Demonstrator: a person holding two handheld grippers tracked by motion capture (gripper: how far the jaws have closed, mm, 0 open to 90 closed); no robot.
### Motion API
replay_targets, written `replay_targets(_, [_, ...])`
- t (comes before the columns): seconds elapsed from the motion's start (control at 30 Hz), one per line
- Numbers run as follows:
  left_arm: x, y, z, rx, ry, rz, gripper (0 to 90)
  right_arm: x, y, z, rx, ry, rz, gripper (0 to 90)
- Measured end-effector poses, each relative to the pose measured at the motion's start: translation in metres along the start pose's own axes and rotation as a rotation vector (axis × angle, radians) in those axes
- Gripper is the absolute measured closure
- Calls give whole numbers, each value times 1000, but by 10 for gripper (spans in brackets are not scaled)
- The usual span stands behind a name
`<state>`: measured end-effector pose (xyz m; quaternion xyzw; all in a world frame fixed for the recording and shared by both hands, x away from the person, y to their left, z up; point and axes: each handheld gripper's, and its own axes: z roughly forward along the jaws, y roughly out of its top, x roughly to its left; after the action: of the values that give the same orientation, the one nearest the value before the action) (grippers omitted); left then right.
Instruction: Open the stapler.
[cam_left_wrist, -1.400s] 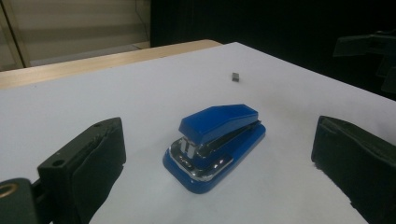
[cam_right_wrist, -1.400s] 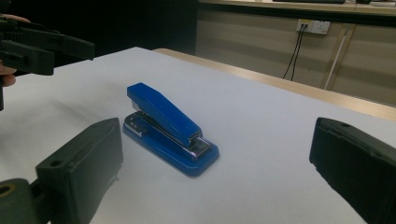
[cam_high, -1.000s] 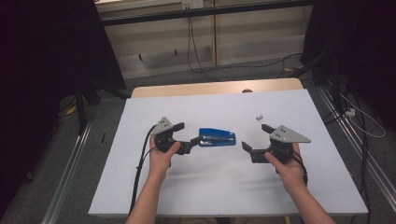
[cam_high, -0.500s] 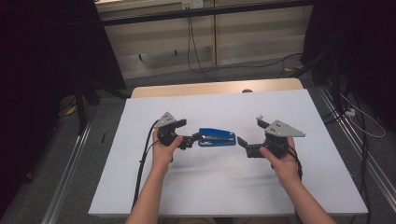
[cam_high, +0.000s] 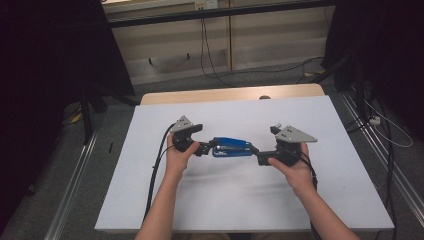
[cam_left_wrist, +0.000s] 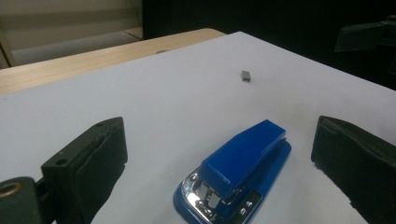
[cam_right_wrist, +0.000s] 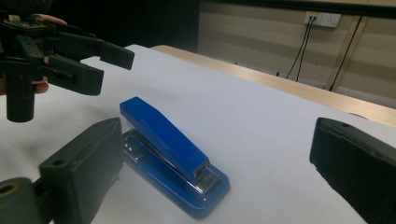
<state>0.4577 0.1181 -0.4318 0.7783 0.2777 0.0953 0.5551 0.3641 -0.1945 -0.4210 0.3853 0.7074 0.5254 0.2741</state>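
Observation:
A blue stapler lies flat on the white table, its long axis running left to right. My left gripper is open at its left end; in the left gripper view the stapler lies on the table between the wide-spread jaws of that gripper, hinge end nearest. My right gripper is open at the other end. In the right gripper view the stapler sits between its jaws, mouth end nearest, untouched. The left gripper shows beyond it.
A small grey block of staples lies on the table beyond the stapler. A wooden strip runs along the table's far edge. Cables trail over the floor behind. The right gripper shows at the top right of the left gripper view.
Both grippers have closed in on the stapler from either side, the right one moving left the most. The stapler has stayed where it was.

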Motion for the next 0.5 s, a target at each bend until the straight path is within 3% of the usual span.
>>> replay_targets(0.1, [3,-1,0,2,13,-12,34,4,2,8,26,15,-19,156])
replay_targets(0.17, [3,-1,-1,4,19,-5,34,8,4,13,45,40,-22,348])
replay_targets(0.23, [4,0,-3,-3,19,-6,34,11,5,20,62,94,-6,498])
replay_targets(0.3, [5,1,-4,-4,38,-4,35,16,7,26,81,129,-24,682])
replay_targets(0.37, [6,1,-5,1,53,-11,35,21,8,33,91,148,-42,810])
replay_targets(0.43, [7,2,-6,13,54,-22,36,24,8,42,126,165,-59,890])
replay_targets(0.5, [8,1,-7,21,65,-13,36,28,8,50,146,185,-82,900])
